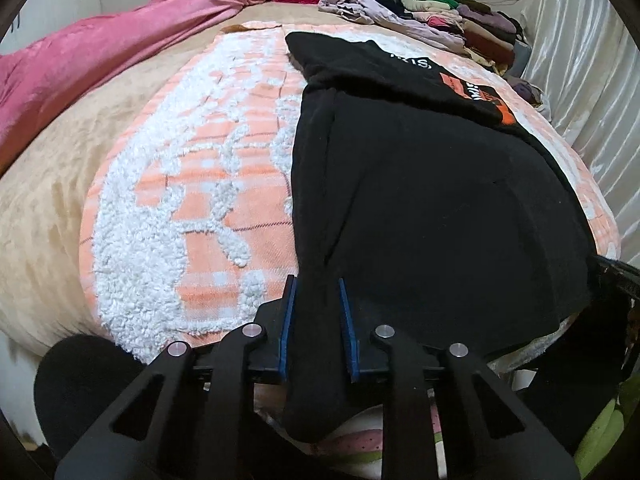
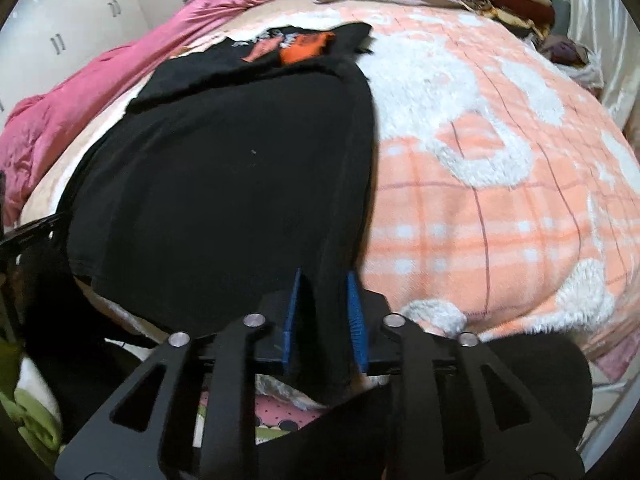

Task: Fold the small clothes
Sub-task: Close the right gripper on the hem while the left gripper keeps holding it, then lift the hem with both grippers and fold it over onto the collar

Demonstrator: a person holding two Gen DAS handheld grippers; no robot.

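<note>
The black shirt (image 1: 420, 200) lies flat on the orange blanket (image 1: 224, 184), stretching ahead of both tools. The left gripper (image 1: 318, 312) and right gripper (image 2: 324, 308) each clamp a near hem corner. Next, likely, lifting both corners forward to fold the hem toward the collar.

Home bedroom: blanketed bed (image 1: 224, 168), wardrobe (image 2: 60, 28).

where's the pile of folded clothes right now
The pile of folded clothes sits at the bed's far right corner in both views, beside the white curtain, beyond the black shirt.
</note>
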